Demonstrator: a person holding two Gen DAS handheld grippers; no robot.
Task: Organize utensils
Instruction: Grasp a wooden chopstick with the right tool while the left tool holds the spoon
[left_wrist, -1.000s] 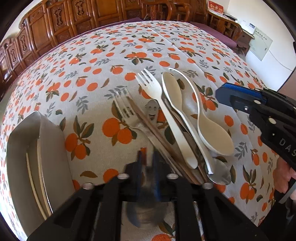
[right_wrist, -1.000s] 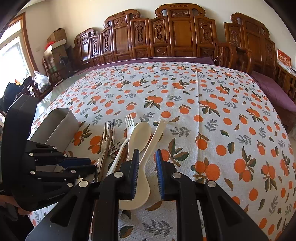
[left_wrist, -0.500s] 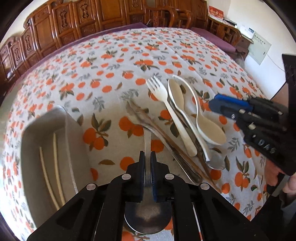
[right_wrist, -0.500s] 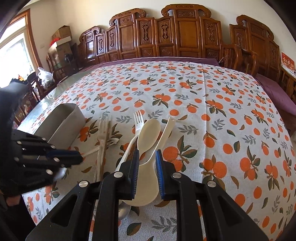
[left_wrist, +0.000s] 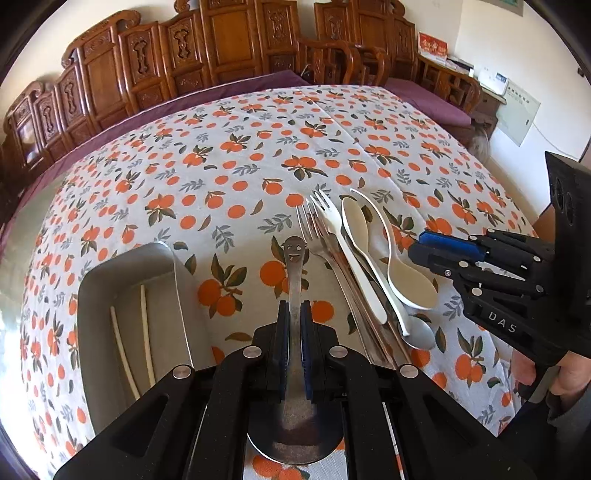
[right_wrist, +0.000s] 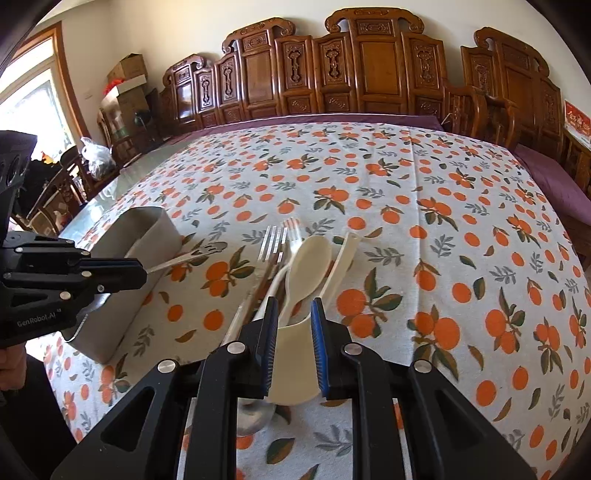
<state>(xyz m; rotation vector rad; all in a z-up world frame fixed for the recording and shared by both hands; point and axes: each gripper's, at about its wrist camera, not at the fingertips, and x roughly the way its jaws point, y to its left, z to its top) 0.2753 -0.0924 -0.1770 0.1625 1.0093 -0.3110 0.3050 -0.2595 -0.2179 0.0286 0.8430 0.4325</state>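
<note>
Spoon (left_wrist: 294, 295) of steel clamped by its handle in left gripper (left_wrist: 294, 345), bowl nearest the camera, smiley-faced handle end pointing away, held clear above the cloth (left_wrist: 236, 147). Beside it to the left, metal bin (left_wrist: 177, 295) holding two pale chopsticks (left_wrist: 146, 325). To the right, a pile flat on the cloth: steel fork (left_wrist: 308, 225), white fork (left_wrist: 332, 225), two cream spoons (left_wrist: 410, 284), another steel spoon (left_wrist: 421, 334). Right gripper (right_wrist: 293, 332) hovering over that pile, jaws slightly parted and gripping nothing, cream spoon bowl seen between them. Farther off, carved wooden chairs (right_wrist: 369, 62) along the wall
</note>
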